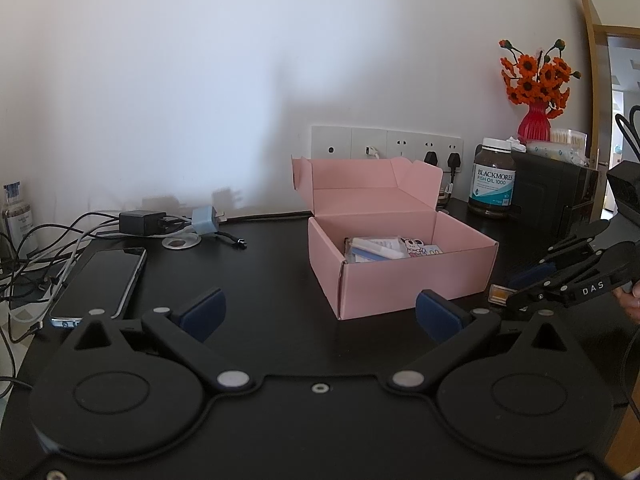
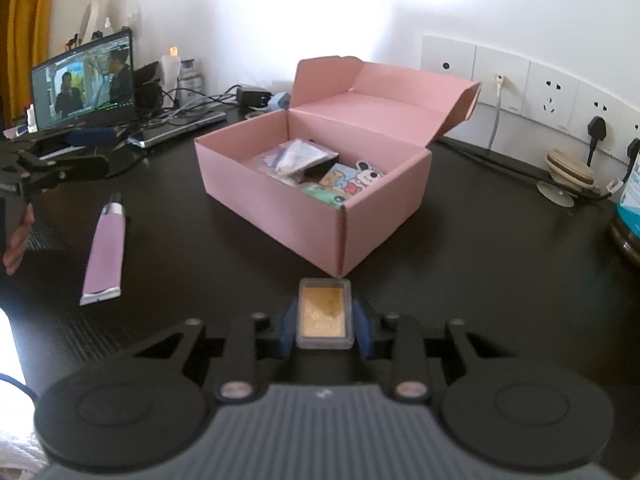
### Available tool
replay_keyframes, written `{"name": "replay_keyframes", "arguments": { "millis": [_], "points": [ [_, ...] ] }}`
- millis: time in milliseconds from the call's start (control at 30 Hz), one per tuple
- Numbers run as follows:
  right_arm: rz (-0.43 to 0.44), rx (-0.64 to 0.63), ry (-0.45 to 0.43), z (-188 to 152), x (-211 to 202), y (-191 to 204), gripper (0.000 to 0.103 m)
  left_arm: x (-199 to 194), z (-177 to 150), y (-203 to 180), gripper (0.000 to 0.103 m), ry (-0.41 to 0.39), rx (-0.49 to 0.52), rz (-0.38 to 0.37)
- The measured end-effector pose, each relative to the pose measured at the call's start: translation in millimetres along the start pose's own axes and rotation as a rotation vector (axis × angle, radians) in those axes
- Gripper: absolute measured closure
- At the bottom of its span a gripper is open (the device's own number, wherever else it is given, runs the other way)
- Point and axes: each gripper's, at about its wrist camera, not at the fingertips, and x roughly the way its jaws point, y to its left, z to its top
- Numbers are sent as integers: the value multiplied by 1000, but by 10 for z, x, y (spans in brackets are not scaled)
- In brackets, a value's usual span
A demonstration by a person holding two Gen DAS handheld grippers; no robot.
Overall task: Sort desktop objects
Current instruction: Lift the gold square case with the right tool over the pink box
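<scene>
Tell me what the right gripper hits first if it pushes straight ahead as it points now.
Probably the near corner of the pink box: the right gripper, shut on the gold card case, points straight at it.

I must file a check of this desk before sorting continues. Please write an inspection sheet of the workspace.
Surface: black desk top, mostly bare at the front.
Job's things: open pink cardboard box with packets inside; lilac tube lying flat; small clear case with gold card.
Clutter: black smartphone; brown supplement bottle; laptop.
Grippers: left gripper open, nothing between; right gripper shut on the case.
Cables: tangled charger leads at desk edge.
Surroundings: white wall sockets; orange flowers in red vase.
</scene>
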Motion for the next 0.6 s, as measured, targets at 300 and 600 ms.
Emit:
{"name": "replay_keyframes", "arguments": {
  "millis": [300,600],
  "points": [
    [5,-9,4,2,2,23,73,2,-3,3,0,1,-3,-1],
    [1,-24,8,9,17,47,73,6,-1,-16,0,0,-3,1]
  ]
}}
